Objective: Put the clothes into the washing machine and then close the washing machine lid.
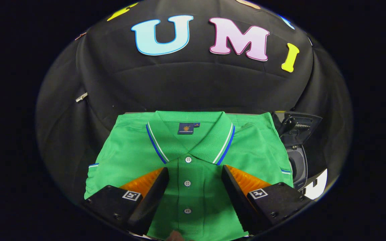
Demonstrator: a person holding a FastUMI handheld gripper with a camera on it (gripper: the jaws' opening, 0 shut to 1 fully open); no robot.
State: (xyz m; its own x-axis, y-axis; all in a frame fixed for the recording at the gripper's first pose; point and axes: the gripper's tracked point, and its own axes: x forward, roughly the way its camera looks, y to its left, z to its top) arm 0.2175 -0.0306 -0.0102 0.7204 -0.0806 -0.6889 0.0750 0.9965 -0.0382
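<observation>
A green polo shirt [193, 150] lies folded flat, collar away from me, with blue and white stripes on the collar and white buttons down the placket. My gripper [194, 174] hangs open just above the shirt's chest. Its fingers [156, 190] stand either side of the button placket, and nothing is held between them. To the right of the shirt stands the dark washing machine [297, 160], its lid [297, 125] raised and its round opening partly seen.
The shirt covers a table whose far edge [136, 112] shows behind the collar. Black cloth walls close in the booth behind and on both sides. A small metal clip [81, 97] hangs on the left wall.
</observation>
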